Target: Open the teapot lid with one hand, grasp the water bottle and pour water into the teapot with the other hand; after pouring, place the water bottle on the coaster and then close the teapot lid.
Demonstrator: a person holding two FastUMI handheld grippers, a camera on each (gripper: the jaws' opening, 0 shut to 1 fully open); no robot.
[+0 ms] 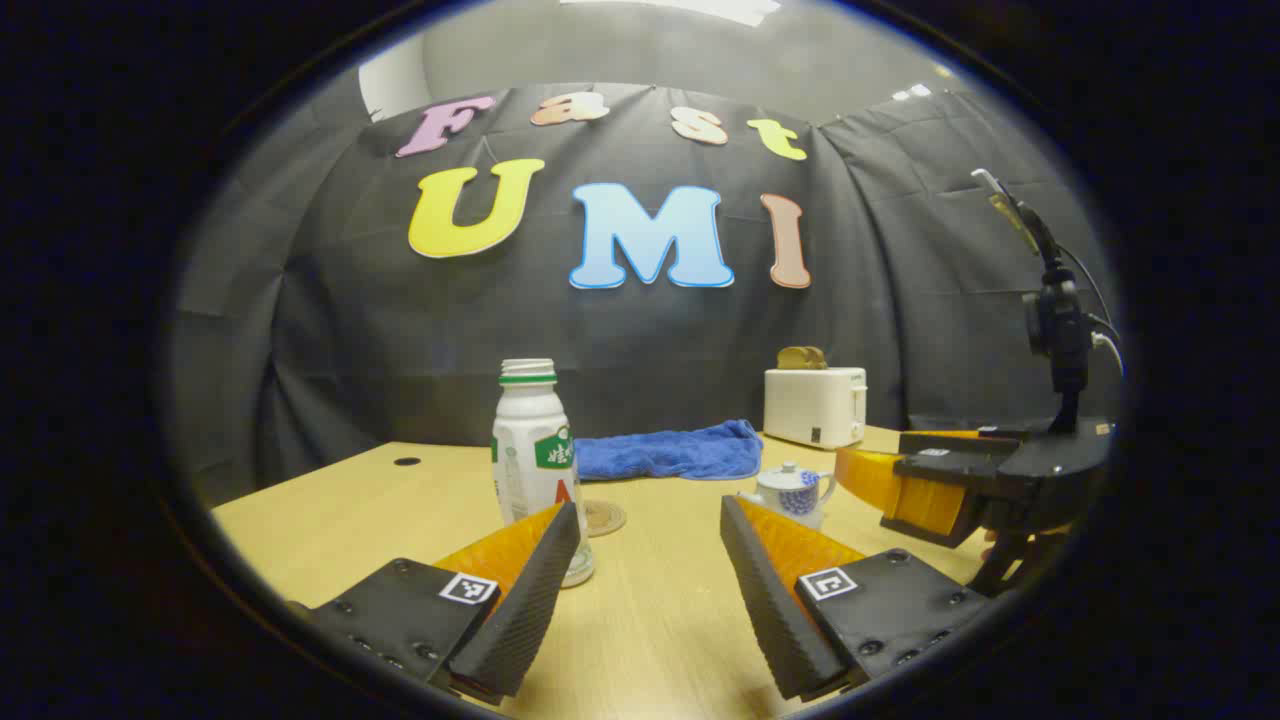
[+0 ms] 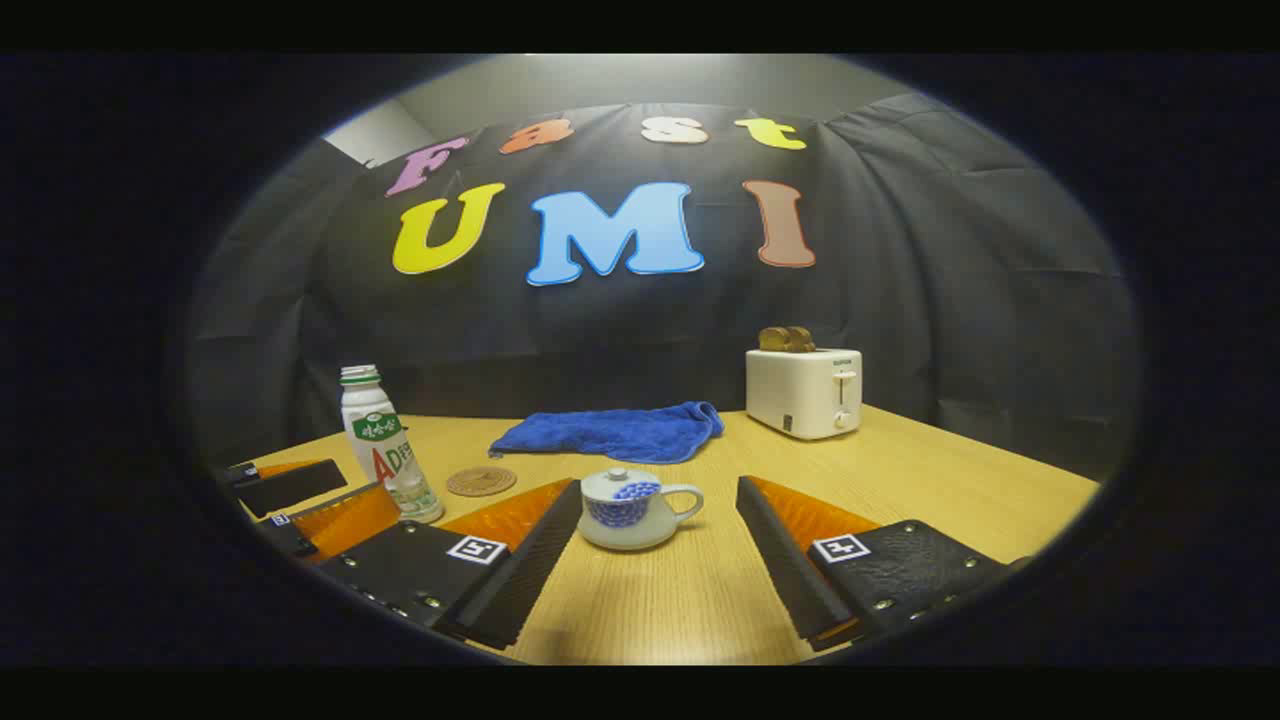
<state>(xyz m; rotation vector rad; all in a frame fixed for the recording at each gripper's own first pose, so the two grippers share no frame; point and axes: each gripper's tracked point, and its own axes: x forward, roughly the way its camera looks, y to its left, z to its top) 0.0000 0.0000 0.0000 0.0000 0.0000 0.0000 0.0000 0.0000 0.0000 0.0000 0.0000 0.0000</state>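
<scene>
table (image 2: 960, 480) wooden | water bottle (image 2: 382, 440) stood upright left, capless, base behind a finger in the left gripper view | teapot (image 2: 630, 508) lidded, handle rightward | left gripper (image 1: 645, 545) spread, empty | right gripper (image 2: 660, 535) spread, empty

Upright uncapped water bottle (image 2: 385, 446), lidded teapot (image 2: 632, 508), coaster (image 2: 481, 481) between.
</scene>
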